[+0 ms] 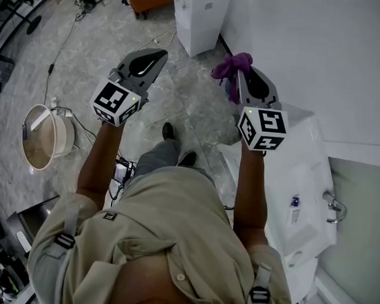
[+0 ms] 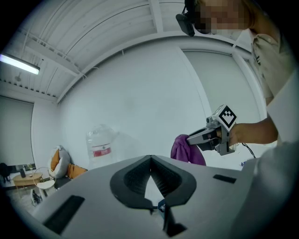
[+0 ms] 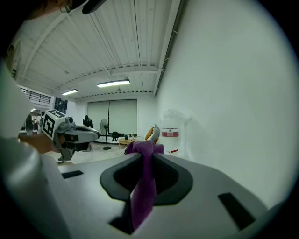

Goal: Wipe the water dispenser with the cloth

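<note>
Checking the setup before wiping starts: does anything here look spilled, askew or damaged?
Nothing stands out. The purple cloth is pinched, bunched, in the right gripper. The left gripper is shut and empty. The water dispenser stands by the wall with no visible spill or damage.

Purple fabric cloth (image 1: 230, 65): bunched, clamped in the right hand-held gripper (image 1: 242, 76) jaws, wad sticking out past the tips. White boxy plastic water dispenser (image 1: 306, 173): upright, below and right of that hand-held gripper.
</note>
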Motion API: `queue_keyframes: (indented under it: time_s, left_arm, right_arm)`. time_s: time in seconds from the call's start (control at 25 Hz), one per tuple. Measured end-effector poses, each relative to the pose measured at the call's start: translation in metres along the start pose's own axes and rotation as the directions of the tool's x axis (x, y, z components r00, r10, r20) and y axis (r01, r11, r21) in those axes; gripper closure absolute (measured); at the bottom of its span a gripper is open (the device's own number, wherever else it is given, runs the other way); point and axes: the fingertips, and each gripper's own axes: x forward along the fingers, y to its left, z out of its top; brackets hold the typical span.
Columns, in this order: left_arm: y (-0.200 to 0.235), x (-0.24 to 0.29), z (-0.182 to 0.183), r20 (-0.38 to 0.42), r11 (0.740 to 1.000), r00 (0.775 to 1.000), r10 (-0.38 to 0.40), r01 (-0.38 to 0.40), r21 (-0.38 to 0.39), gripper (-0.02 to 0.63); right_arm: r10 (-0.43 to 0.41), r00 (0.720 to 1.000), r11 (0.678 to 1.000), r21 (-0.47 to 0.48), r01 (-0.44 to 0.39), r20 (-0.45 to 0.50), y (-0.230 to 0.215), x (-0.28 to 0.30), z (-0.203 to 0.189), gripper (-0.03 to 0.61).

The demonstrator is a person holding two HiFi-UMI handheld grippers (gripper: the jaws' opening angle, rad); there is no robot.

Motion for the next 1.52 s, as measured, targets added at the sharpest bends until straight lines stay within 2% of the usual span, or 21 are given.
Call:
queue_keyframes:
  time_s: [0.28, 0.8, 1.0, 1.2, 1.52]
  left_arm:
    - [0.035, 0.025, -0.015, -0.009, 0.999, 1.0, -0.014, 0.014, -0.031, 0.597]
    - [0.108, 0.09, -0.024, 0.036, 0.993, 0.994, -0.103, 0.105, -0.055, 0.597]
    - [0.146, 0.109, -0.038, 0.047, 0.988, 0.991, -0.123, 0.127, -0.089, 0.597]
    - [0.163, 0.126, -0.051, 0.05, 0.981, 0.987, -0.155, 0.159, -0.107, 0.597]
    - [0.187, 0.139, -0.059, 0.058, 0.981, 0.988, -0.141, 0.148, -0.129, 0.597]
  right_arm:
    - [0.008, 1.0, 0.999, 0.043, -0.007, -0.022, -0.004, 0.04, -0.003, 0.512]
    - [-0.073, 0.996, 0.997, 0.025, 0.074, -0.047, -0.031, 0.122, 0.016, 0.514]
    - [-0.103, 0.993, 0.995, 0.011, 0.103, -0.063, -0.034, 0.158, 0.023, 0.514]
    - [-0.122, 0.989, 0.992, -0.003, 0.122, -0.078, -0.04, 0.183, 0.024, 0.514]
    - [-0.111, 0.991, 0.994, -0.006, 0.111, -0.079, -0.049, 0.216, 0.031, 0.514]
